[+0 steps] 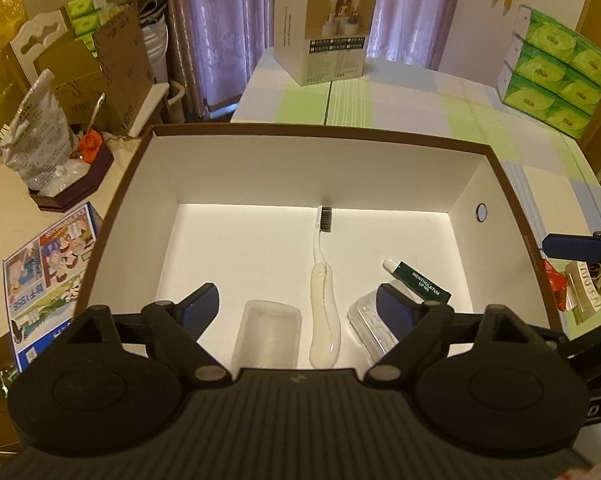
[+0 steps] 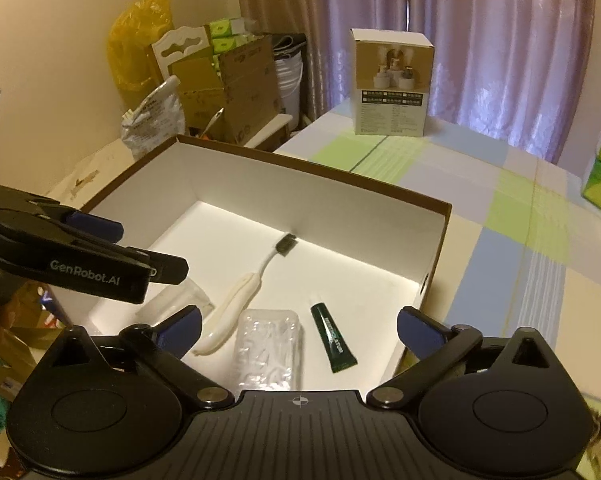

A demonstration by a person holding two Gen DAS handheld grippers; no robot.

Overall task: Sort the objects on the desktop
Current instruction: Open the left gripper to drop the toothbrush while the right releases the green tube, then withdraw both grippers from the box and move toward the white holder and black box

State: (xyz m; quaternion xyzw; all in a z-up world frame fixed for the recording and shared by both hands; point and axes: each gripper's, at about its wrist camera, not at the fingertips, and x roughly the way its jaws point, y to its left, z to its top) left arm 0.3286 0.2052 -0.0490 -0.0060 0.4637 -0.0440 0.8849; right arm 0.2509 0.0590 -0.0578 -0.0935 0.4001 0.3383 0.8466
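Note:
A brown-rimmed box with a white inside holds a white folding toothbrush, a dark green lip-gel tube, a clear plastic case and a clear cup-like lid. My left gripper hovers open over the box's near side, with the toothbrush handle between its fingers but untouched. My right gripper is open above the clear case and the tube. The left gripper also shows in the right wrist view.
A printed carton stands at the table's far end. Green tissue packs are stacked at the right. Cardboard boxes, a silver bag and a colourful box crowd the left. Small packets lie right of the box.

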